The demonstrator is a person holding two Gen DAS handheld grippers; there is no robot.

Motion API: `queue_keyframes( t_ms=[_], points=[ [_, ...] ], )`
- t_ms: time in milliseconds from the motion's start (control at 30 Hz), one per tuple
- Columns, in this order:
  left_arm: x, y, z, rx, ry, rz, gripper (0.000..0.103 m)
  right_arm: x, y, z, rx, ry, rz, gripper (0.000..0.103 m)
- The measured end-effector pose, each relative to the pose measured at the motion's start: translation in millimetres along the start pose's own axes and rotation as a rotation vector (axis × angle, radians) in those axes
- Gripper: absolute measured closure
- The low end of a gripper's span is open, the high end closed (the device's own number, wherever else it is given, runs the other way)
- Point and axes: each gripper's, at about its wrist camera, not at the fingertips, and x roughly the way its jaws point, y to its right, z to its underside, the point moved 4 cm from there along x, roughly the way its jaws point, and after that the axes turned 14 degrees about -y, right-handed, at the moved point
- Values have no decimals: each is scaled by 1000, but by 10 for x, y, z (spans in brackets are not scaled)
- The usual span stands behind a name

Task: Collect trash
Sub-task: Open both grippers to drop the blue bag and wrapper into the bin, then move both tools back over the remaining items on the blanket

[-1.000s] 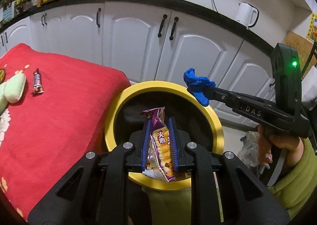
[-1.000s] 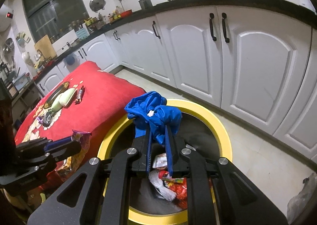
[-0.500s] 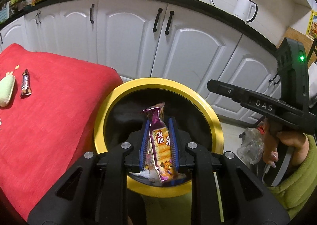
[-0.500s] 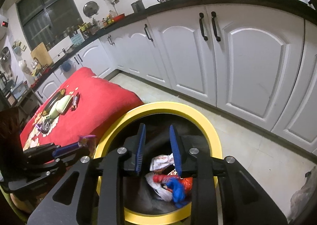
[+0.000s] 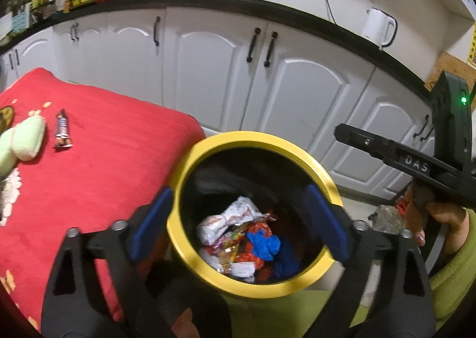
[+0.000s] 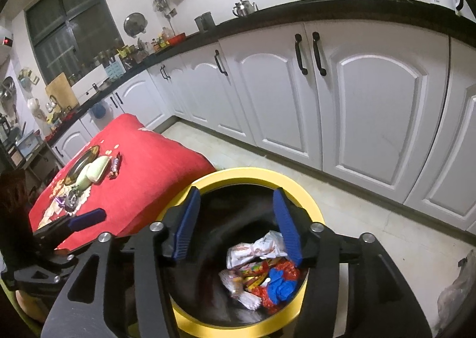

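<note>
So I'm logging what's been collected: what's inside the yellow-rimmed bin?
The yellow-rimmed black bin holds a white crumpled wrapper, a blue crumpled glove and red and multicoloured snack wrappers. Whatever lies beneath the pile is covered.

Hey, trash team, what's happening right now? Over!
Left gripper open, empty. Right gripper open, empty. Both over yellow bin. Candy bar waiting on red cloth, nothing blocking.

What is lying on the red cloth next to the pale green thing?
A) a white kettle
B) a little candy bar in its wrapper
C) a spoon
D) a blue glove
B: a small wrapped candy bar lies on the red cloth just beside the pale green thing.
</note>
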Motion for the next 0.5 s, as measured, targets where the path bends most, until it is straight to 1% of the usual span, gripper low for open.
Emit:
queue_keyframes(
  t_ms=[33,100,133,300,500],
  points=[
    [-27,-16,1,-5,7,-5,11,-7,-22,-4,-3,3,-2,51],
    [-87,-59,3,-17,20,-16,11,-18,-63,-10,-9,8,-2,45],
    [-106,-72,7,-21,23,-21,11,-24,-84,-11,-12,11,-3,44],
    [-246,-135,26,-35,54,-49,11,-55,-209,-21,-32,17,-8,40],
    [-411,-220,34,-49,98,-77,11,-82,-358,-36,-59,23,-15,38]
  ],
)
